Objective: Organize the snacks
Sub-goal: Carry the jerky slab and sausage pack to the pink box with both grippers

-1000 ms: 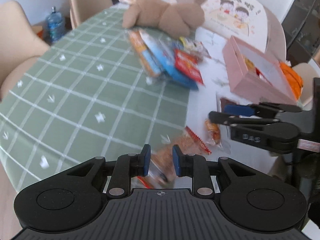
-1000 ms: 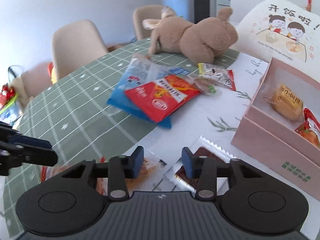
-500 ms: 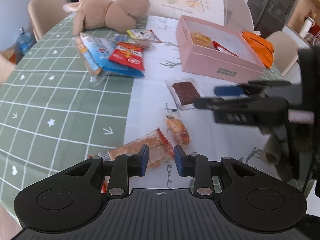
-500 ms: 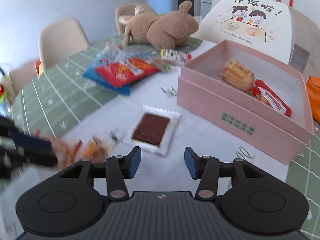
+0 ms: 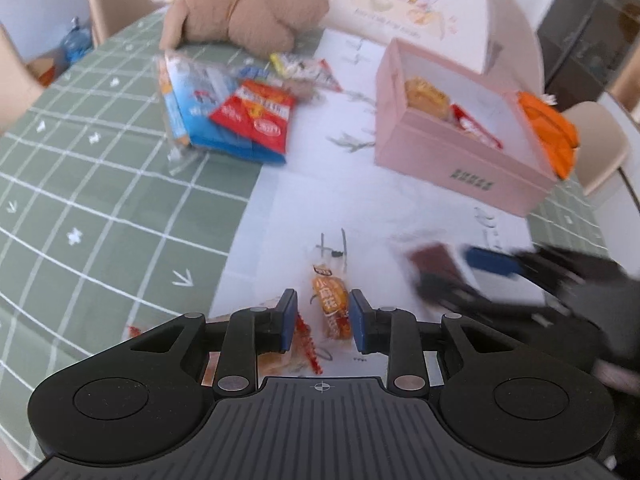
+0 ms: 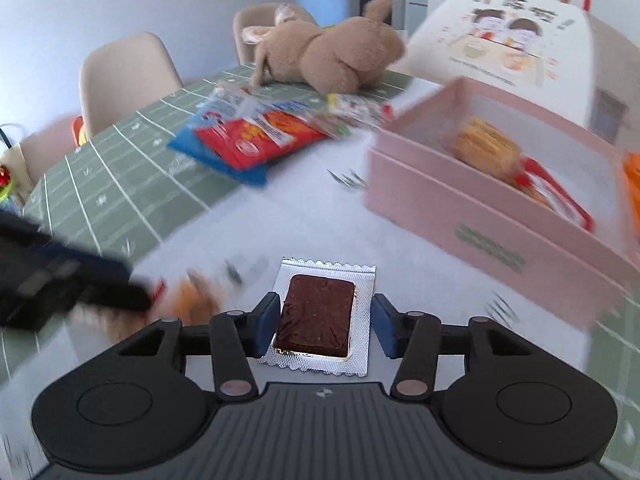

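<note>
Green-checked bench (image 5: 100,184): right gripper (image 6: 326,322) jaws spread, just closing round foil-sealed brown bar (image 6: 320,314); left gripper (image 5: 323,316) spread astride orange twist packet (image 5: 331,300). Centre before pinching.

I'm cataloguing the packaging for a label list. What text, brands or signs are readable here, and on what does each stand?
"小麻花": orange snack packet between the left gripper's fingers.
Large characters on the white cartoon board: blurred; the first looks like "开", the rest unreadable.
Green print on the pink box front: too blurred.
Red snack bag and blue bag: print too small.
Brown bar's foil pack: no text visible.
</note>
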The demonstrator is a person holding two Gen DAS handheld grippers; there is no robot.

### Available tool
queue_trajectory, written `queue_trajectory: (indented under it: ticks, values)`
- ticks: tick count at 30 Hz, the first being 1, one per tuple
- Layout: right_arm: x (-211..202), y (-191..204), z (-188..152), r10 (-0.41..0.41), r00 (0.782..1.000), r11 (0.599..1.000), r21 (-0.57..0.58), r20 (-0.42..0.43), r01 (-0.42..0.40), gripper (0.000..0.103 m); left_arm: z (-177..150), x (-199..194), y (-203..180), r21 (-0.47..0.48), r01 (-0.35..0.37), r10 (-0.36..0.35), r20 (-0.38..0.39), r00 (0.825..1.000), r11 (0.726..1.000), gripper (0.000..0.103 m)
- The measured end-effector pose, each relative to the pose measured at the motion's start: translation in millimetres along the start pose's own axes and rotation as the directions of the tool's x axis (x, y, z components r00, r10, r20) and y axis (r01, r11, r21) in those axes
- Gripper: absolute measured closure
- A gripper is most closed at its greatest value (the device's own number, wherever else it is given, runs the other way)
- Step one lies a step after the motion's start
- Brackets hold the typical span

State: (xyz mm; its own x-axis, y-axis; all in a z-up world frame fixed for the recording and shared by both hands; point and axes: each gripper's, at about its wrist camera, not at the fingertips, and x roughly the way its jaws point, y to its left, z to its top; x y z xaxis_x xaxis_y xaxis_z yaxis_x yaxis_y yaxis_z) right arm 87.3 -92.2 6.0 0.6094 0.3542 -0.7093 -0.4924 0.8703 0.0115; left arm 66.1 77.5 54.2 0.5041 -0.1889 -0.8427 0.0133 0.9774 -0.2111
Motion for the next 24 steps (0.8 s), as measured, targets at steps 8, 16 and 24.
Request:
queue_trajectory:
  ticks: [8, 16, 24]
  values:
    - [-45, -43, -46, -0.074, 0.997, 0.994, 0.077, -0.035, 0.077, 0.053, -2, 20, -34, 0.087, 0.002, 0.0, -0.031, 1.0, 0.996, 0.077]
    - [-56, -58, -65, -0.072, 0.997, 0.992, 0.103, -0.021, 0.074, 0.05, -19, 19, -59, 0.127, 0.064, -0.055, -0.073, 0.996, 0.99, 0.079]
    - [-61, -51, -67, -0.078, 0.997, 0.993, 0.088, -0.008, 0.079, 0.057, -29, 14, -62, 0.119, 0.065, -0.057, -0.068, 0.996, 0.991, 0.078]
